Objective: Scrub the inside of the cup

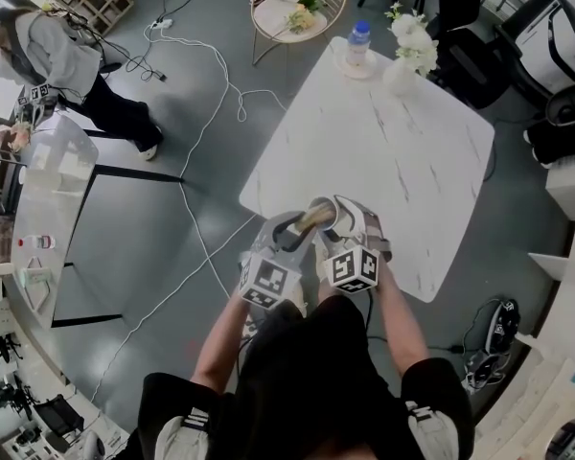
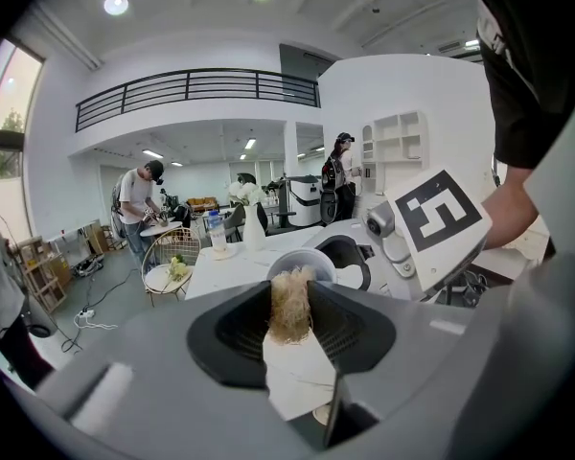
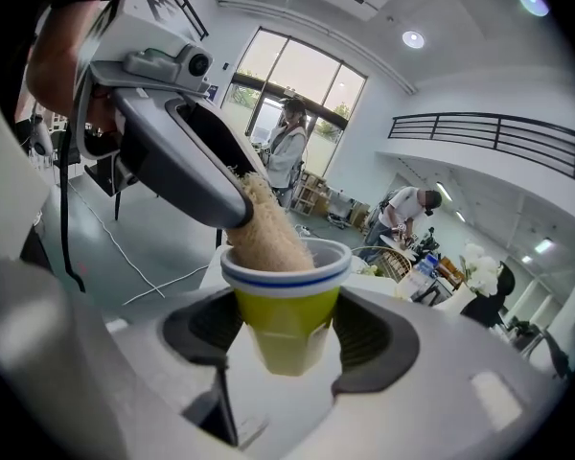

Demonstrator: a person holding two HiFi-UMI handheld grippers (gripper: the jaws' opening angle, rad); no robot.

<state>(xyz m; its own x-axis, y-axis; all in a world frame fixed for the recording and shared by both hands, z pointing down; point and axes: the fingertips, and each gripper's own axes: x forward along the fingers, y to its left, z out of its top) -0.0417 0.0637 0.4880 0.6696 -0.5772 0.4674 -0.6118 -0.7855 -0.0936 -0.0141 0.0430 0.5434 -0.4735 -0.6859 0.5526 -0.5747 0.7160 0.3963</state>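
A yellow cup (image 3: 286, 310) with a white rim and blue stripe sits clamped between the jaws of my right gripper (image 3: 286, 329), held in the air off the near corner of the table. My left gripper (image 2: 289, 319) is shut on a tan fibrous scrubber (image 2: 289, 303). The scrubber (image 3: 268, 230) reaches down into the cup's mouth from the upper left. In the head view both grippers meet close together, left gripper (image 1: 289, 238) and right gripper (image 1: 337, 220), with the cup (image 1: 322, 213) tipped toward the left one. The cup's bottom is hidden.
A white marble table (image 1: 383, 161) stretches ahead, with a water bottle (image 1: 358, 42) and a vase of white flowers (image 1: 406, 54) at its far end. A round wire side table (image 1: 297, 10) stands beyond. Cables (image 1: 206, 113) trail on the grey floor. Another person (image 1: 67, 75) works at left.
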